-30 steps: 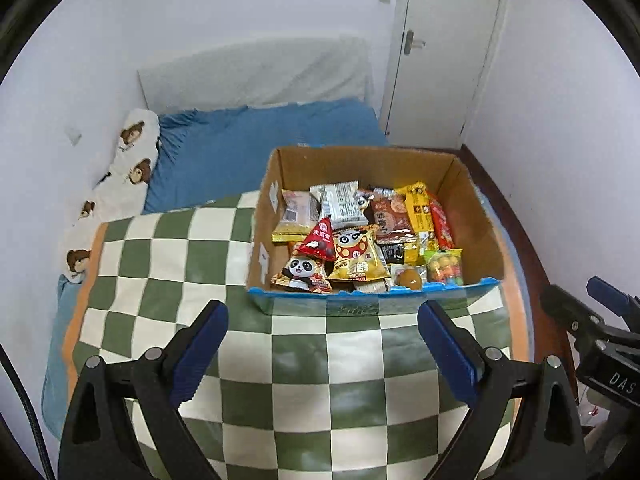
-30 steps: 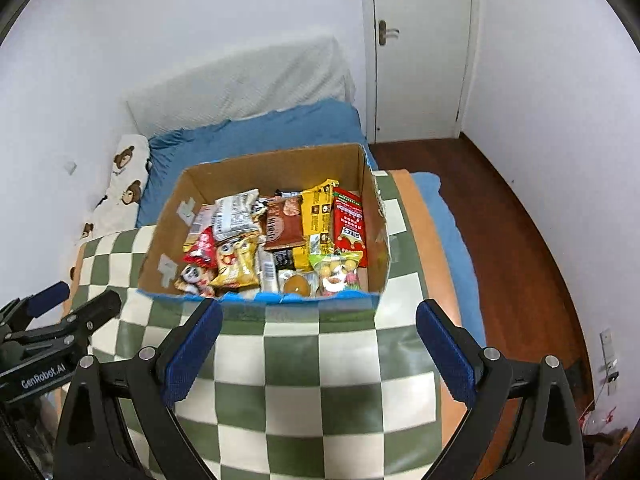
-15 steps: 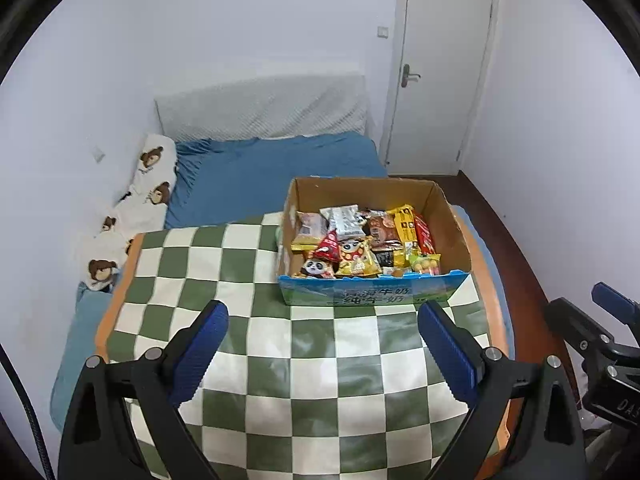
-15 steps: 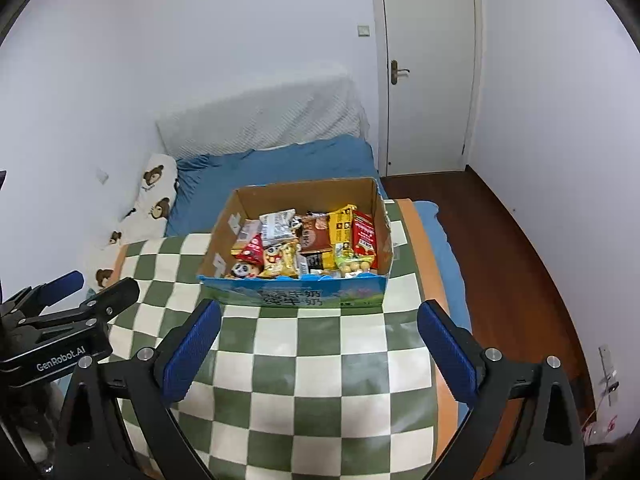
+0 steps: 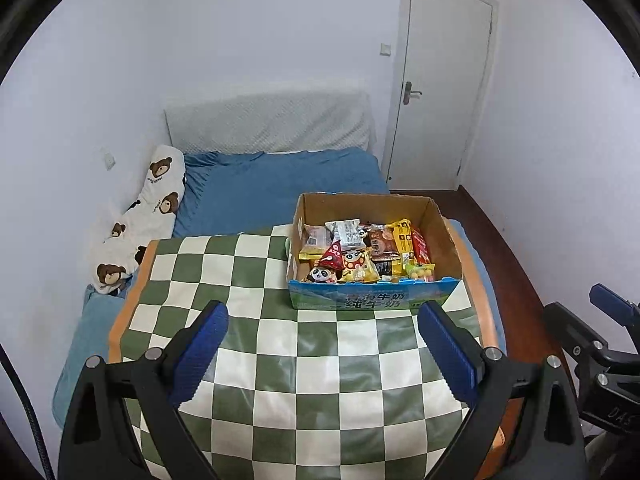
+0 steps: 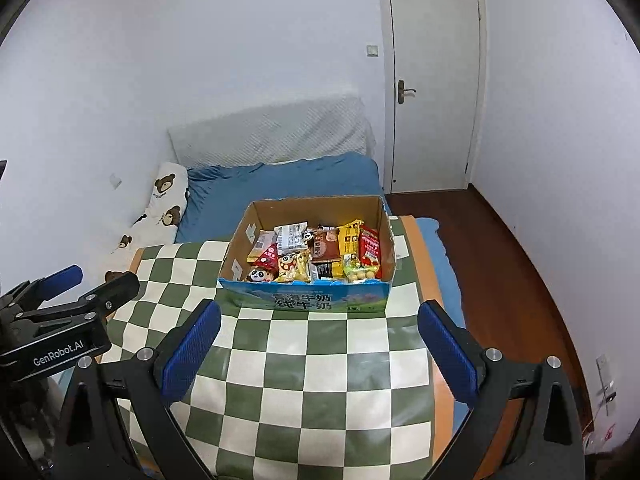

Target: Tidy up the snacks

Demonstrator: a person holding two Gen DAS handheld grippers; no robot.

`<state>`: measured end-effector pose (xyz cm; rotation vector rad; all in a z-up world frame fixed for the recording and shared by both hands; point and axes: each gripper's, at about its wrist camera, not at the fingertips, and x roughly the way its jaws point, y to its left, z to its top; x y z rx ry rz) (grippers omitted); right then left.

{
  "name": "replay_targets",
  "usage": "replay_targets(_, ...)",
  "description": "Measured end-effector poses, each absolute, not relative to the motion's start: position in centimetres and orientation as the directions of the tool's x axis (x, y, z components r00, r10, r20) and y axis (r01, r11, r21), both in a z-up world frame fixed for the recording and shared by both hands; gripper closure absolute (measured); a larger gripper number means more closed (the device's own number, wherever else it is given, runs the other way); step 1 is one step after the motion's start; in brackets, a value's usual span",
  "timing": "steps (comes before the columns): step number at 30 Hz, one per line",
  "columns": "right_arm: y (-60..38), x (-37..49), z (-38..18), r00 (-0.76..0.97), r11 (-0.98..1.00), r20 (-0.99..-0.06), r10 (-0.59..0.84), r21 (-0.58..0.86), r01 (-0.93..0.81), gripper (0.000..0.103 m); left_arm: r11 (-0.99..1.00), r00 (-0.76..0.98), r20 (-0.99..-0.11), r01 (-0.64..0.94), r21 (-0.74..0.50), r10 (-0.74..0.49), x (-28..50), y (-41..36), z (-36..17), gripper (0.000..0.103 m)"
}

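An open cardboard box point(image 5: 374, 302) with a blue printed front stands on the green-and-white checkered cloth point(image 5: 280, 360). It is packed with several snack packets point(image 5: 364, 246), among them a panda packet point(image 5: 322, 274) and a red packet point(image 6: 370, 248). The box also shows in the right wrist view point(image 6: 308, 300). My left gripper point(image 5: 322, 346) is open and empty, held back from the box over the cloth. My right gripper point(image 6: 318, 346) is open and empty, also short of the box.
A bed with a blue sheet point(image 5: 280, 188) and a bear-print pillow point(image 5: 152, 204) lies behind the cloth. A white door point(image 5: 438, 92) stands at the back right. Wooden floor point(image 6: 496, 264) runs along the right. The other gripper shows at each view's edge point(image 6: 60, 320).
Both grippers have pulled back and up from the box, which now looks smaller and farther. Both stay open and empty. The snacks in the box have not moved.
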<state>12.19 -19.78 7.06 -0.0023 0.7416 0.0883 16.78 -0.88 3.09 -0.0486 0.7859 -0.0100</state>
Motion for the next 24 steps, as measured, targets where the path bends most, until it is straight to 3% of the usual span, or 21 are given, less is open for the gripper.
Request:
replay_targets(6, -20.0, 13.5, 6.3, 0.741, 0.998, -0.670, 0.050, 0.015, -0.054, 0.002, 0.999, 0.712, -0.702, -0.026, -0.039, -0.009, 17.9, -1.2, 2.2, 0.006)
replay_targets(9, -20.4, 14.8, 5.8, 0.742, 0.999, -0.669, 0.034, 0.011, -0.035, 0.002, 0.999, 0.714, -0.701, -0.030, -0.038, -0.005, 19.1, -1.4, 1.6, 0.000)
replay_targets(24, -21.7, 21.6, 3.7, 0.737, 0.999, -0.675, -0.040, -0.013, 0.042, 0.001, 0.999, 0.691, -0.722, -0.049, 0.017, 0.046, 25.3, -2.7, -0.8, 0.000)
